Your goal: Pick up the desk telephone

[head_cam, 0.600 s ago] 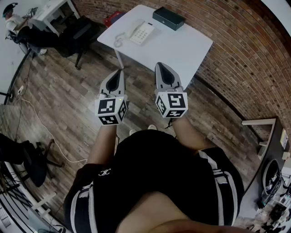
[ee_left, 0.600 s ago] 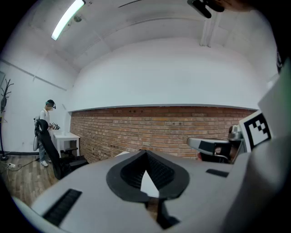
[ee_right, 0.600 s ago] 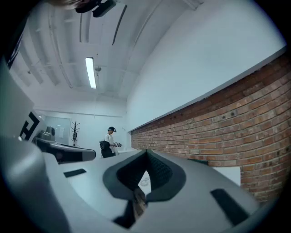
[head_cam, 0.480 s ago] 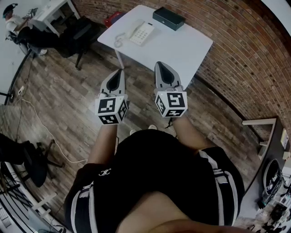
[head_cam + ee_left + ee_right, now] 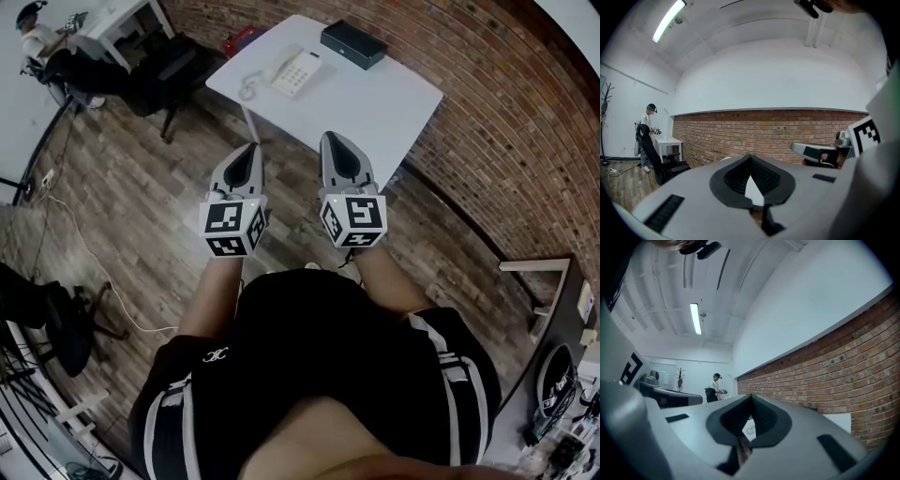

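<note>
Tools: left tool point(image 5: 247, 157) and right tool point(image 5: 335, 150) are both riding pressed together, pinching nothing.
Telephone: desk telephone point(image 5: 293, 71) is sitting on the white bench point(image 5: 384, 103), well ahead of both tools.
Risk: arriving unspread, the jaws could be shoving the handset off; the coiled cord point(image 5: 246, 87) could be snagging.
Views: head view is showing the whole telephone; gripper views are glimpsing only bench between jaw tips.

- We see an office workroom: a white table point(image 5: 375, 103) bears a desk telephone point(image 5: 295, 70).
- A black office chair point(image 5: 178, 64) stands on a wood-plank floor point(image 5: 141, 206).
- A brick wall point(image 5: 525, 122) runs beside us; a tube light point(image 5: 695, 318) glows overhead.
</note>
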Action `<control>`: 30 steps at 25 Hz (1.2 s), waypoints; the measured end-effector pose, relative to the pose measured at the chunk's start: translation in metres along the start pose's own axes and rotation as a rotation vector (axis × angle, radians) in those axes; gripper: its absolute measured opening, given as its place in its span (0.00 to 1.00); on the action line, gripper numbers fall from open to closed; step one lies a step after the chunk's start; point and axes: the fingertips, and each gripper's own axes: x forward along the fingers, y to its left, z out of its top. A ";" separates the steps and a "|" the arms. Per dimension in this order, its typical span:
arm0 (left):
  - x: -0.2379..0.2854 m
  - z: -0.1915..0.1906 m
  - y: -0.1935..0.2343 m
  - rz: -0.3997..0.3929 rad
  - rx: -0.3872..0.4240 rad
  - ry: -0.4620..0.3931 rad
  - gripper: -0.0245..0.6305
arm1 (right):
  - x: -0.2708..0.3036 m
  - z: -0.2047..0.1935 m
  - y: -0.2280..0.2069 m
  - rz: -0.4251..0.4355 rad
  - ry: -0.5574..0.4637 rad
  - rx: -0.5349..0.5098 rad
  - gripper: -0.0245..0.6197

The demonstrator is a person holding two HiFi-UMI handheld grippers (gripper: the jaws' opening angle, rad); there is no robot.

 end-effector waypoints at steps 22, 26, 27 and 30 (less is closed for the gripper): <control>0.025 -0.008 -0.012 0.026 -0.031 -0.042 0.04 | 0.019 -0.012 -0.023 0.060 -0.020 0.006 0.04; 0.041 0.002 0.003 0.022 -0.023 -0.067 0.04 | 0.043 -0.010 -0.027 0.048 -0.019 0.011 0.04; 0.045 0.005 0.007 0.022 -0.021 -0.073 0.04 | 0.049 -0.010 -0.029 0.041 -0.023 0.011 0.04; 0.061 0.006 0.017 0.011 -0.024 -0.076 0.04 | 0.068 -0.013 -0.037 0.028 -0.026 0.015 0.04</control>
